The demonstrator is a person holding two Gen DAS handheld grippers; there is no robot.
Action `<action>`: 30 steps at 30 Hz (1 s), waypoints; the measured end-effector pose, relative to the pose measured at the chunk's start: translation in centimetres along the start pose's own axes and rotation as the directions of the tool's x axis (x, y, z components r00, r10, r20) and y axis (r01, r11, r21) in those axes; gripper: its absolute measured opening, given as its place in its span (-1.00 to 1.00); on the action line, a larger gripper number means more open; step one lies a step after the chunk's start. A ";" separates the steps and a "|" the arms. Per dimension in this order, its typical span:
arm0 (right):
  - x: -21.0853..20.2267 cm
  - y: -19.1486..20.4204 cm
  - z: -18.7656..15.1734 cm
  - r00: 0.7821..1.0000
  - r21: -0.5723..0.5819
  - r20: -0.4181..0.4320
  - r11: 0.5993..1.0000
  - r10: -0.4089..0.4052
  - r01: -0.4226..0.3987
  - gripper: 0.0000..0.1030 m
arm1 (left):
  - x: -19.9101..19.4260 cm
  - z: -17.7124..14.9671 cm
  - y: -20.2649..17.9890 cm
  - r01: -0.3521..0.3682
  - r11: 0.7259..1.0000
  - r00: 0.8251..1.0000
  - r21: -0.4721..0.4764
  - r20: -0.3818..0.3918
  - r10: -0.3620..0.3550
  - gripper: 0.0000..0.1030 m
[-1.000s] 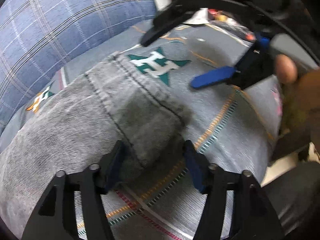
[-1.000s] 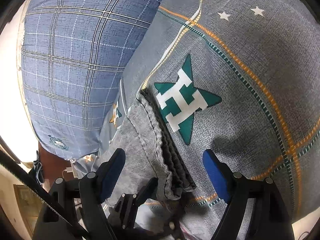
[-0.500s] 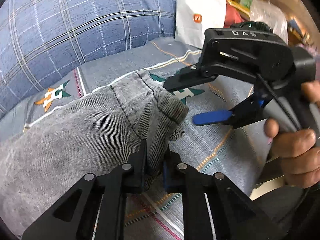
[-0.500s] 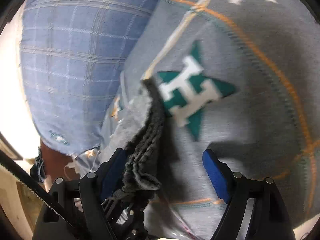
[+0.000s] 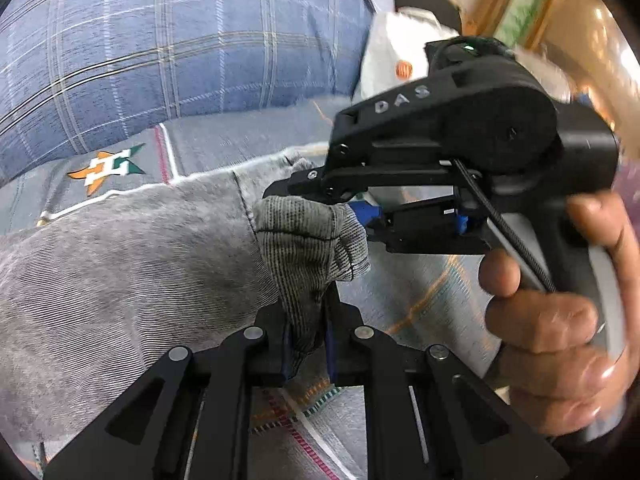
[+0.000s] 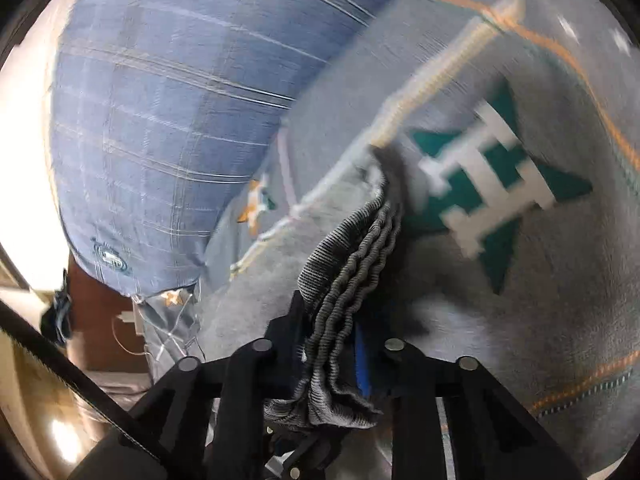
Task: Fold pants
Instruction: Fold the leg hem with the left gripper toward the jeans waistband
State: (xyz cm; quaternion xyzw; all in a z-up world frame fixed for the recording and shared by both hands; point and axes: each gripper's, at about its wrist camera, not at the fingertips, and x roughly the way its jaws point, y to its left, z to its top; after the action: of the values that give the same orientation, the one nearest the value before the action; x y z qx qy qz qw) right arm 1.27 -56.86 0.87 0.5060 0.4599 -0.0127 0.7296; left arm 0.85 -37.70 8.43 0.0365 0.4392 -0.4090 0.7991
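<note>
Grey denim pants (image 5: pixel 120 264) lie on a grey patterned bedsheet (image 5: pixel 424 292). Their ribbed cuff (image 5: pixel 312 232) is lifted off the sheet. My left gripper (image 5: pixel 306 344) is shut on the cuff's lower fold. My right gripper (image 5: pixel 352 208), held by a hand (image 5: pixel 552 320), comes in from the right and bites the cuff's upper corner. In the right wrist view its jaws are closing around the stacked ribbed layers of the cuff (image 6: pixel 352 248), and the right gripper (image 6: pixel 332 344) pads press on the fabric. The pants' far end is out of view.
A blue plaid pillow (image 5: pixel 160 40) rests behind the pants, seen also as the pillow (image 6: pixel 180 120) at upper left. A white paper bag (image 5: pixel 400 48) stands beyond the bed. The sheet (image 6: pixel 520 320) carries a green star print.
Both grippers went from open to shut on the cuff, left first, then right. The cuff has been lifted off the sheet and both hands rose slightly.
</note>
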 end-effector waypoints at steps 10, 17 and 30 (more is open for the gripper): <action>2.8 15.9 -7.4 0.983 -0.452 0.001 0.877 0.185 -0.164 -0.65 | -11.9 -1.4 8.7 -0.012 0.946 0.990 -0.324 0.128 0.057 -0.79; 13.9 17.4 -10.5 0.983 -0.422 -0.183 0.901 0.030 -0.106 -0.52 | -10.6 -6.4 17.2 -0.019 0.752 0.999 -0.658 0.014 0.037 -0.78; 10.1 14.6 -8.1 0.999 -0.352 -0.033 0.935 0.037 -0.046 0.07 | -9.8 -6.7 20.3 -0.028 0.714 0.998 -0.699 0.018 0.058 -0.49</action>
State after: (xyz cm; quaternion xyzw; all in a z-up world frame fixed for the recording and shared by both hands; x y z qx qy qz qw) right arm 8.80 -39.15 4.04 0.3770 0.4531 0.0917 0.8026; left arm 7.54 -15.30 5.39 -0.2654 0.5445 -0.1950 0.7714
